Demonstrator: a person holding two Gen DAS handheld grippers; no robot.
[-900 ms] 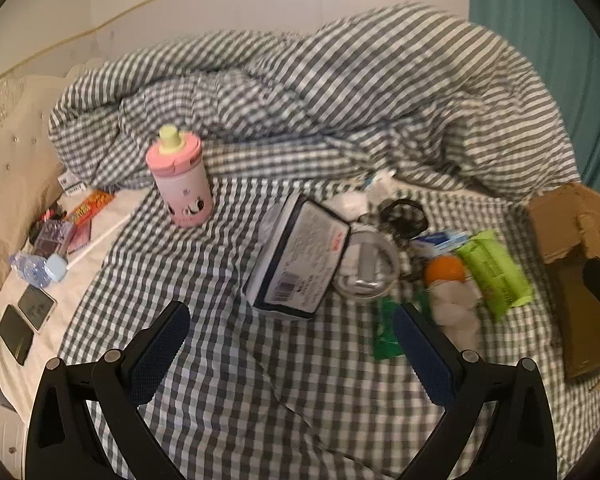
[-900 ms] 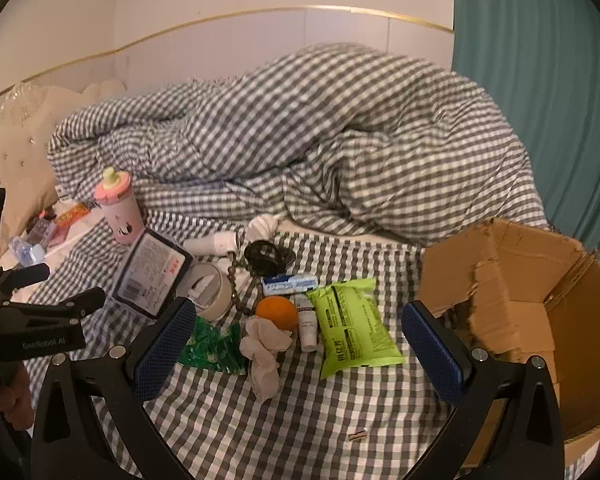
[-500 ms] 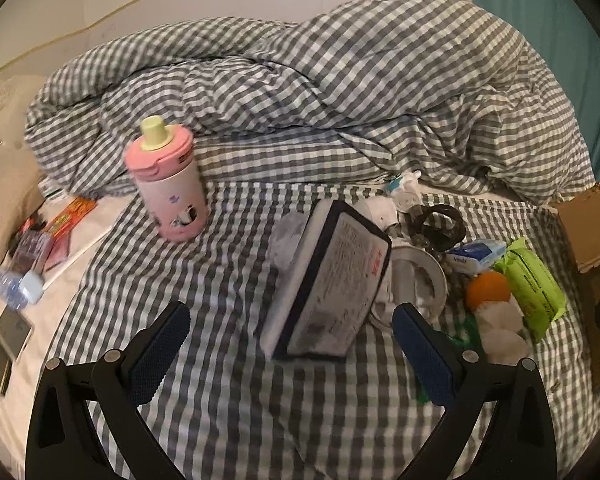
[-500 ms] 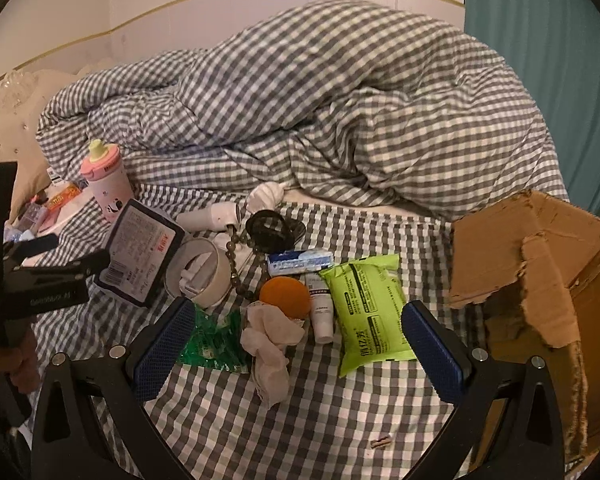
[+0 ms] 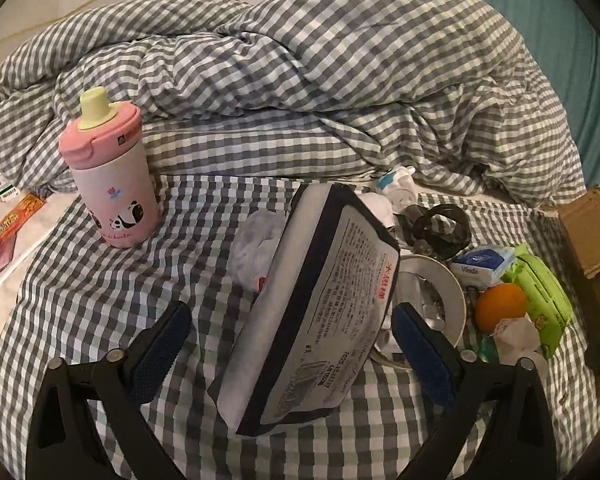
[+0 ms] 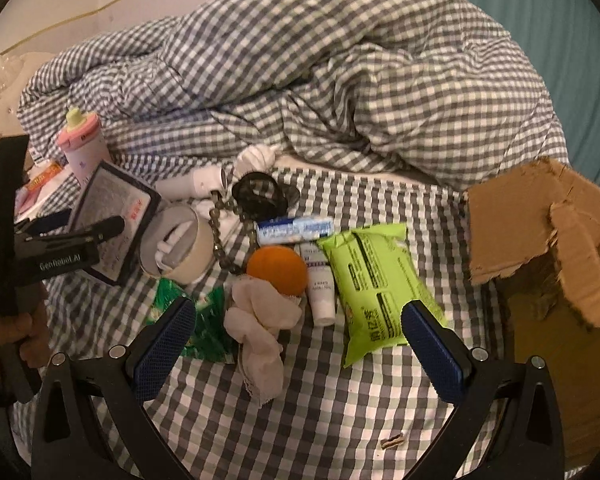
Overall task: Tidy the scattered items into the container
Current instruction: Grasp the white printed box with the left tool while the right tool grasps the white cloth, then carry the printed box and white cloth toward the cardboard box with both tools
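Note:
Scattered items lie on a grey checked sheet. In the left wrist view a white pack with a dark border (image 5: pixel 320 308) lies between the spread fingers of my left gripper (image 5: pixel 292 354); the pads do not press it. A pink bottle (image 5: pixel 112 184) stands upright to the far left. In the right wrist view my right gripper (image 6: pixel 298 348) is open above a pale cloth (image 6: pixel 260 324), an orange ball (image 6: pixel 278 266), a white tube (image 6: pixel 322 292) and a green wipes pack (image 6: pixel 376 284). The torn cardboard box (image 6: pixel 540 248) stands open at the right. My left gripper (image 6: pixel 84 226) hovers over the white pack (image 6: pixel 112 216).
A crumpled checked duvet (image 6: pixel 340 80) fills the back of the bed. A tape roll (image 6: pixel 180 244), beads (image 6: pixel 220 236), a black ring (image 6: pixel 260 196) and a green wrapper (image 6: pixel 208 320) lie among the items. Snack packs (image 5: pixel 16 216) sit at the far left. A hand (image 6: pixel 20 336) holds the left gripper.
My left gripper has moved forward, so the white pack now lies between its fingers. My right gripper has come closer to the orange ball and cloth. Both stay open.

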